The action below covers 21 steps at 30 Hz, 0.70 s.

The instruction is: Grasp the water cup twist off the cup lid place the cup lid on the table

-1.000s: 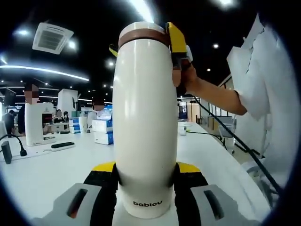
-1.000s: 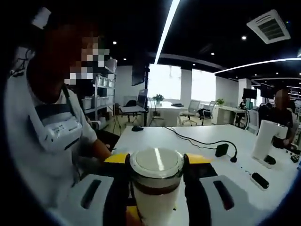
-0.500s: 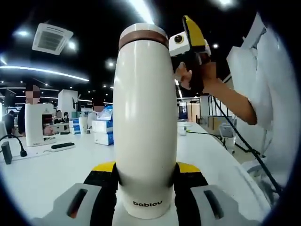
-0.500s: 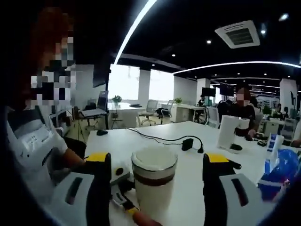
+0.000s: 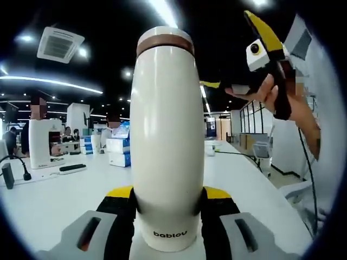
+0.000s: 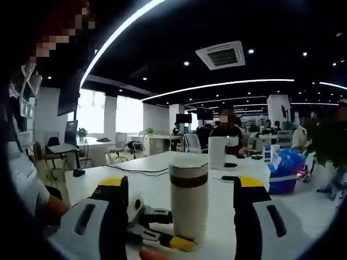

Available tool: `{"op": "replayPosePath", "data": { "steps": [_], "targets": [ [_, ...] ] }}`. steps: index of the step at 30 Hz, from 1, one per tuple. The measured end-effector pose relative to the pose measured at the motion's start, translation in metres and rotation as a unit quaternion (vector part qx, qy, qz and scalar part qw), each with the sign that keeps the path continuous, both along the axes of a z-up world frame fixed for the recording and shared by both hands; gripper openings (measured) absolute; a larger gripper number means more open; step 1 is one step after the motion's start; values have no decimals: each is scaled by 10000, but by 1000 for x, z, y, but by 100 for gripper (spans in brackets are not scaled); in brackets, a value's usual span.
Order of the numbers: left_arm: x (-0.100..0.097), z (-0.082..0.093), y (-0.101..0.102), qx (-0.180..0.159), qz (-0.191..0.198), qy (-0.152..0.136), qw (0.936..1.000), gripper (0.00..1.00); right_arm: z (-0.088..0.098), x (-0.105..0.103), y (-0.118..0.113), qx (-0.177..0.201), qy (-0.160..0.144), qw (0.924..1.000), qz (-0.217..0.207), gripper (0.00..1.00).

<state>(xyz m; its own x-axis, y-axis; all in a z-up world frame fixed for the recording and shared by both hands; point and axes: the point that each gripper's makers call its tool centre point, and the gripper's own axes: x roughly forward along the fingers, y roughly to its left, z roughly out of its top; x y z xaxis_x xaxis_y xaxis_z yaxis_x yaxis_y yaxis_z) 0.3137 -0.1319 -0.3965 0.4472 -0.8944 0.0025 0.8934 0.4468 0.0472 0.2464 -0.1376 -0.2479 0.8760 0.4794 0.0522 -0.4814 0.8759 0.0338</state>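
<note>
Water cup (image 5: pixel 167 141) clamped upright in left gripper (image 5: pixel 168 203), right gripper (image 6: pixel 181 189) spread wide (lid on).

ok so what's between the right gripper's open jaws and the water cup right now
Nothing: in the right gripper view, the right gripper stands open with bare air before the water cup, held by the left gripper.

A white tabletop (image 5: pixel 49 200) is stretching away through the left gripper view. Lying on it are a flat black remote-like bar (image 5: pixel 72 168), a black gooseneck microphone (image 5: pixel 21 168), stacked blue-and-white boxes (image 5: pixel 118 151) and a white machine (image 5: pixel 44 142). In the right gripper view the tabletop (image 6: pixel 157 187) is carrying a black cable (image 6: pixel 138 171) and a blue bag (image 6: pixel 286 168).
</note>
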Motion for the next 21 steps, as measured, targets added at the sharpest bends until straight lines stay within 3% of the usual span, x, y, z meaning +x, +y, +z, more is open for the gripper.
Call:
{"op": "replayPosePath", "data": {
  "steps": [10, 21],
  "targets": [
    [1, 0, 1, 1, -2, 0, 10000, 48, -5, 9, 8, -426, -99, 9987, -277, 79],
    [2, 1, 1, 0, -5, -1, 10000, 48, -3, 26, 13, -329, -105, 9990, -291, 76]
  ]
}}
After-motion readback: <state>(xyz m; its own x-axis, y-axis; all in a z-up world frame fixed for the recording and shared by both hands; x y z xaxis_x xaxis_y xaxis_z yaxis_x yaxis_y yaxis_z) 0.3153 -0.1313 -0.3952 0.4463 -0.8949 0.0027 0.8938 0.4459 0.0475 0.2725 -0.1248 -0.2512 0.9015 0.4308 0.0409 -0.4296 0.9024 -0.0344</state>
